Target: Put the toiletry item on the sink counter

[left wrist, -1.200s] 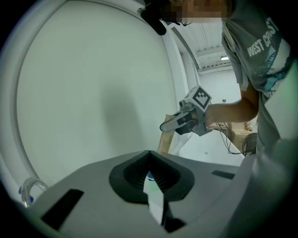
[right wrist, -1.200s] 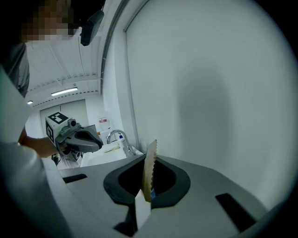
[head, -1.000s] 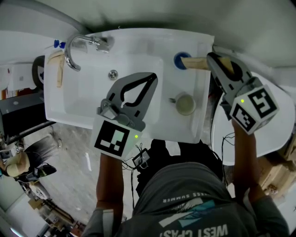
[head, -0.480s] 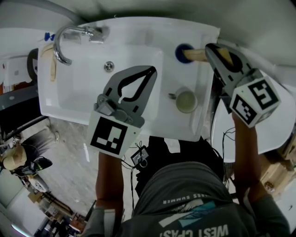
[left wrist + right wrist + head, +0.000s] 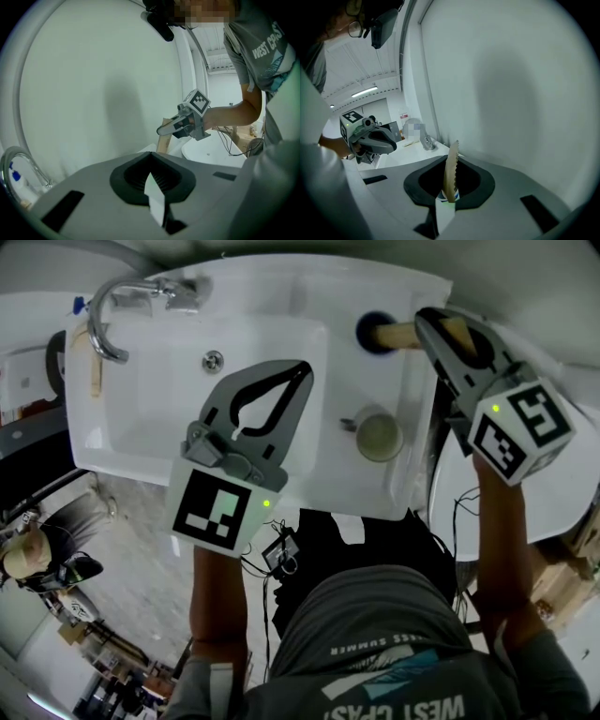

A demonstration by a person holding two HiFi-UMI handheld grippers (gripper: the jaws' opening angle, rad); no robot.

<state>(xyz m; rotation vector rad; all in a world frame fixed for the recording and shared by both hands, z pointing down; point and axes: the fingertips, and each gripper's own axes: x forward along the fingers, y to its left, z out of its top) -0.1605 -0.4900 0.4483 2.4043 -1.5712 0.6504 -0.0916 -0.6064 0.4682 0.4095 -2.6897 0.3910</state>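
At far left corner of sink counter (image 5: 405,486): faucet (image 5: 103,315), plus a pale wooden item (image 5: 94,381) lying along the left edge, unclear what. Over the basin (image 5: 150,413), toward the near edge: left gripper (image 5: 302,371), jaws pressed together with nothing between, likely parked there idle to leave the right strip free. Right of the basin, about midway along the right edge: cup (image 5: 380,439), upright, apart from everything else. At far right corner: the toiletry item, a tan tube (image 5: 398,334) with blue cap (image 5: 373,334) pointing toward the basin. Pinched by its crimped tail in right gripper (image 5: 427,324), jaws narrow and clamped on the flat end, probably because that is the thinnest part to grab and leaves the capped end free to land first. Cannot tell whether tube touches the counter or hovers just above. Judged near the end: calls for lowering flat and letting go, clear of the cup. Risk: roll toward the basin.
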